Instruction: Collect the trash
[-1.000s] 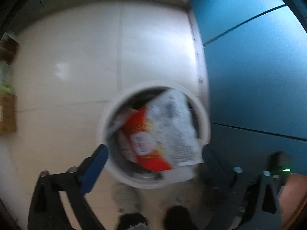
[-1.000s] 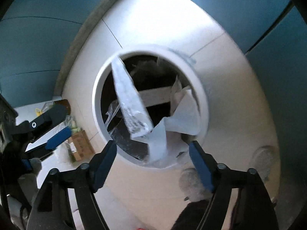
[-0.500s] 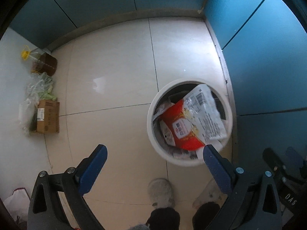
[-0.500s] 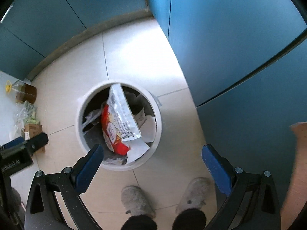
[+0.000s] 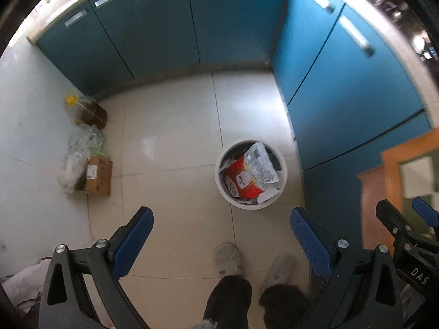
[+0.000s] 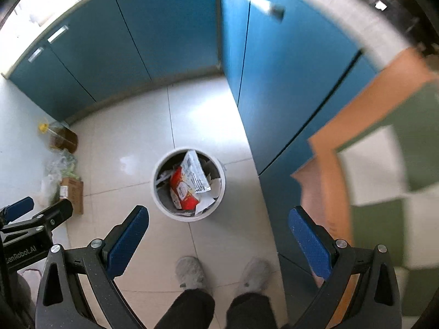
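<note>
Teal cabinets (image 5: 153, 35) run along the far and right edges of a pale tiled floor (image 5: 170, 126) and meet at the far right corner. On the floor, close to the right-hand cabinet run, stands a round white trash bin (image 5: 251, 174), upright and open-topped. Inside it lies a red and white snack wrapper (image 5: 248, 174) on top of crumpled white paper and other scraps. By the left wall sit a small cardboard box (image 5: 97, 176), clear plastic bags (image 5: 79, 150) and a brown bottle with a yellow cap (image 5: 87, 111), well apart from the bin.

The left gripper (image 5: 219, 233) hangs above the floor with its jaws spread wide, holding nothing. The right gripper (image 6: 218, 231) is likewise wide apart and empty, with the bin between and beyond its blue pads (image 6: 127, 240). Two grey slippers (image 6: 192, 272) stand near the bin.
</note>
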Demonstrator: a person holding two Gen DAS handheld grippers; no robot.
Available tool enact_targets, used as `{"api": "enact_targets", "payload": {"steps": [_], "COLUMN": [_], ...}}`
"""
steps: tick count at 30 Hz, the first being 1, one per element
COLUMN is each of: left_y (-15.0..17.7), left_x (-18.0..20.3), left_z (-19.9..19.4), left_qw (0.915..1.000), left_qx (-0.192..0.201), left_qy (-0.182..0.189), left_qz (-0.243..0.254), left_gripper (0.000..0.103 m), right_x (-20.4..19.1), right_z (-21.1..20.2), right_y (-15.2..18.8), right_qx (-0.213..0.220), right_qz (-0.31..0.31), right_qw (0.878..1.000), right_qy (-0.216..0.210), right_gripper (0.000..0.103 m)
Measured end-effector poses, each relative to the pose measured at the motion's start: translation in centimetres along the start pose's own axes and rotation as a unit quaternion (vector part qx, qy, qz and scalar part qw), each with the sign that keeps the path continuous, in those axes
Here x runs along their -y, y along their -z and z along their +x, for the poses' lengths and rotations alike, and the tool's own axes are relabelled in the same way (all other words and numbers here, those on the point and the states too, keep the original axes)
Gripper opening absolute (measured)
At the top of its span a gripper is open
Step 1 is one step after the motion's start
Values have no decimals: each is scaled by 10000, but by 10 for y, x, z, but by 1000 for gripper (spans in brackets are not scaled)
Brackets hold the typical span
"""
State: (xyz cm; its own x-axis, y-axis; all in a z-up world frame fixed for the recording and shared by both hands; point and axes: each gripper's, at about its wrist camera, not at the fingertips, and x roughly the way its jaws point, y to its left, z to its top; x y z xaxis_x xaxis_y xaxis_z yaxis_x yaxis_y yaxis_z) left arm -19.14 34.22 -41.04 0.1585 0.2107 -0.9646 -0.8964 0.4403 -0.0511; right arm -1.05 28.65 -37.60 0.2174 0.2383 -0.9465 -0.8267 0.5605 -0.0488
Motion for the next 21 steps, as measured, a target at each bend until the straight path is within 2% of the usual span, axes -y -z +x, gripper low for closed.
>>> {"api": "enact_targets", "payload": {"steps": [6, 10, 16, 21], "left_y": [15, 35, 69, 94], "left_x": [11, 21, 35, 39], "left_z": [-99, -161, -235, -269], "left_qw": [9987, 9962, 9929, 9915], "left_qx": [507, 836, 1053, 1011], "left_qy": [-34, 16, 260, 595], "left_qz": [-45, -241, -492, -563], "left_gripper": [102, 102, 102, 102], "right_x": [21, 39, 66, 81], "right_z": [-125, -188, -268, -309], "right_y": [11, 25, 45, 60], "right_qx": [363, 551, 764, 700], "right_qz": [-10, -128, -322, -467], "right_qw": [9989, 9969, 9920, 9874], "right_qy": [-280, -553, -953, -1343], "right_gripper": [103, 103, 103, 103]}}
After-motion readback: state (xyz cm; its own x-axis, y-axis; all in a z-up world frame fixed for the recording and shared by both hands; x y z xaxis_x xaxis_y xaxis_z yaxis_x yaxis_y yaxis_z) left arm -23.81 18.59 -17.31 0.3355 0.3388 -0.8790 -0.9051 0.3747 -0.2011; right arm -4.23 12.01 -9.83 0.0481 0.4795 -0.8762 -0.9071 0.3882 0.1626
